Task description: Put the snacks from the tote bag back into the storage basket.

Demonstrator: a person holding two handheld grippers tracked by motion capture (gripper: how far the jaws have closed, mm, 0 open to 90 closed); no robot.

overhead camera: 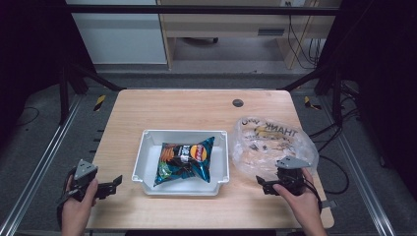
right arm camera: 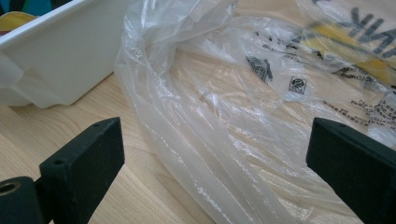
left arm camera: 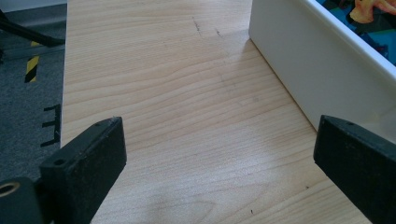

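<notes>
At the table's right edge lies the plastic bag (overhead camera: 273,143), crumpled, just beside the tray (overhead camera: 147,140) holding the chips (overhead camera: 186,160). The right gripper (overhead camera: 264,186) faces it, jaws wide apart; the left gripper (overhead camera: 112,184) is likewise spread. Thin, slippery and limp, the bag is probably best pinched at a bunched fold (right arm camera: 154,88)

The clear plastic bag (overhead camera: 273,142) reads "THANK"; other print is too small.
</notes>
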